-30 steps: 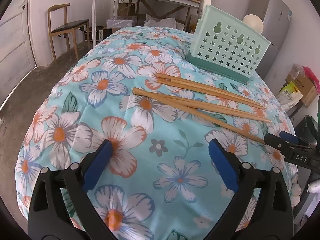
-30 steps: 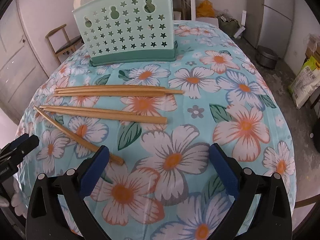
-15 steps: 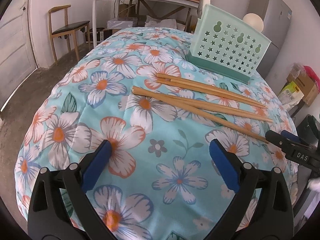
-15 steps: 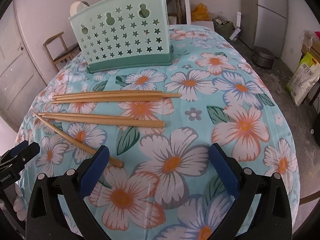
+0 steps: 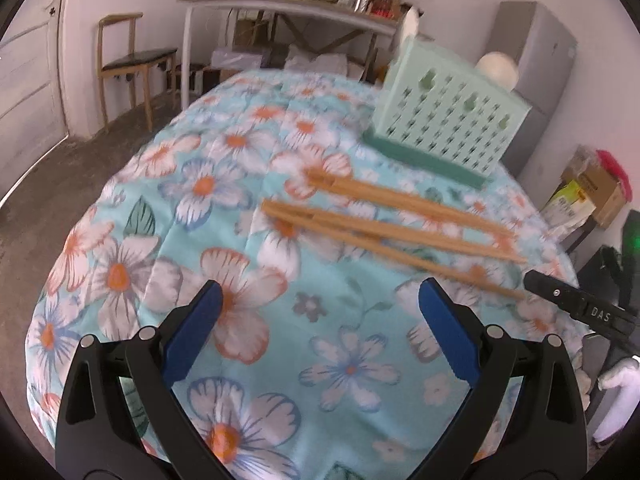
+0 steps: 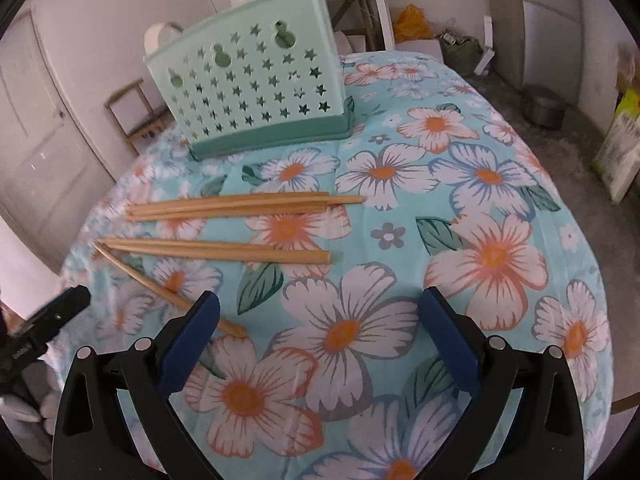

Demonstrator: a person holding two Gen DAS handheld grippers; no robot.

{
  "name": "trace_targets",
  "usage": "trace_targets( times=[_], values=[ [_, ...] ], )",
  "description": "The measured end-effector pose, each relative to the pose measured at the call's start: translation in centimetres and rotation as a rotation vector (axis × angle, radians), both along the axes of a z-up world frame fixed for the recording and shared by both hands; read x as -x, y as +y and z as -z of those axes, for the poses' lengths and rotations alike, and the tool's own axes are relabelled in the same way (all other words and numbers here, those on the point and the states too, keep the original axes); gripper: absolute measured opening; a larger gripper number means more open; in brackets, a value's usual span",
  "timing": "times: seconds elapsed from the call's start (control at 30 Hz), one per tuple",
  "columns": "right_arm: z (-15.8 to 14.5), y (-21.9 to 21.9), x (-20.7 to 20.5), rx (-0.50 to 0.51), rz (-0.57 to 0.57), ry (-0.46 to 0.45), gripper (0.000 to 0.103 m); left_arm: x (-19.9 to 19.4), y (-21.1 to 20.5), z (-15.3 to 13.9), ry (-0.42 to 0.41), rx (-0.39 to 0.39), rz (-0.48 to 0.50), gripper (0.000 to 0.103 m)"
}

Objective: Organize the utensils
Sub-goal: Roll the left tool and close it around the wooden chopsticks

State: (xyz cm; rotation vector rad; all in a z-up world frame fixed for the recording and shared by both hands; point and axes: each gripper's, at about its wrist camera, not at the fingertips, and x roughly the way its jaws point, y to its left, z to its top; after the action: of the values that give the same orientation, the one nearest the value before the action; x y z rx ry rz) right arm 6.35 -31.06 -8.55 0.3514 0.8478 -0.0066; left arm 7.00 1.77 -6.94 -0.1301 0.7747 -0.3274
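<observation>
Several wooden chopsticks [image 6: 224,208] lie loose on the floral cloth, seen also in the left wrist view as chopsticks [image 5: 392,224]. Behind them stands a mint green utensil holder [image 6: 256,92] with star cut-outs, the same holder [image 5: 448,124] at the upper right in the left view. My right gripper [image 6: 320,320] is open above the cloth, its left pad close to the thick end of one slanted chopstick [image 6: 168,292]. My left gripper [image 5: 320,312] is open with nothing between its pads, short of the chopsticks.
The flower-print table [image 6: 500,260] curves down at its edges. A wooden chair [image 5: 132,60] and a cluttered side table [image 5: 288,4] stand behind; a grey cabinet [image 5: 536,60], boxes and bags [image 5: 592,192] sit at the right. A metal pot [image 6: 548,110] rests on the floor.
Both grippers have shifted slightly; the views are blurred by motion. The holder looks tilted and closer in the right view. Both grippers stay open and the chopsticks have not moved.
</observation>
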Motion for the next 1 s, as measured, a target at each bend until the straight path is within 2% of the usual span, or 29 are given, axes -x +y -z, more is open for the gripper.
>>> trace_targets(
  times=[0.07, 0.17, 0.2, 0.23, 0.3, 0.37, 0.6, 0.8, 0.9, 0.93, 1.0],
  values=[
    [-0.3, -0.5, 0.2, -0.015, 0.006, -0.020, 0.097, 0.3, -0.2, -0.7, -0.031, 0.016, 0.023, 0.095],
    [-0.8, -1.4, 0.3, -0.036, 0.004, -0.061, 0.097, 0.1, -0.8, -1.7, -0.045, 0.086, 0.067, 0.093],
    [-0.9, -1.6, 0.3, -0.047, 0.001, -0.071, 0.097, -0.2, -1.0, -1.8, -0.034, 0.121, 0.076, 0.090],
    [-0.8, -2.0, 0.2, -0.065, -0.003, -0.078, 0.097, -0.4, -1.0, -1.8, -0.020, 0.149, 0.081, 0.081],
    [-0.5, -2.3, 0.1, -0.090, -0.006, -0.075, 0.096, -1.3, -1.2, -1.5, 0.039, 0.217, 0.082, 0.073],
    [0.0, -2.6, -0.1, -0.115, -0.011, -0.068, 0.095, -2.0, -1.1, -1.0, 0.092, 0.277, 0.077, 0.060],
    [0.3, -3.1, 0.0, -0.160, -0.033, -0.091, 0.095, -4.8, 0.3, 2.8, 0.295, 0.467, -0.043, 0.038],
    [0.4, -3.3, 0.0, -0.180, -0.034, -0.099, 0.095, -5.7, 0.2, 3.3, 0.305, 0.511, -0.088, 0.031],
    [0.5, -3.4, 0.1, -0.188, -0.033, -0.104, 0.095, -6.0, 0.3, 3.6, 0.313, 0.521, -0.124, 0.024],
    [0.5, -3.4, 0.0, -0.190, -0.033, -0.105, 0.095, -5.9, 0.5, 3.6, 0.314, 0.516, -0.132, 0.017],
    [0.5, -3.4, 0.1, -0.189, -0.033, -0.105, 0.095, -5.8, 0.8, 3.7, 0.314, 0.523, -0.139, 0.017]
  ],
)
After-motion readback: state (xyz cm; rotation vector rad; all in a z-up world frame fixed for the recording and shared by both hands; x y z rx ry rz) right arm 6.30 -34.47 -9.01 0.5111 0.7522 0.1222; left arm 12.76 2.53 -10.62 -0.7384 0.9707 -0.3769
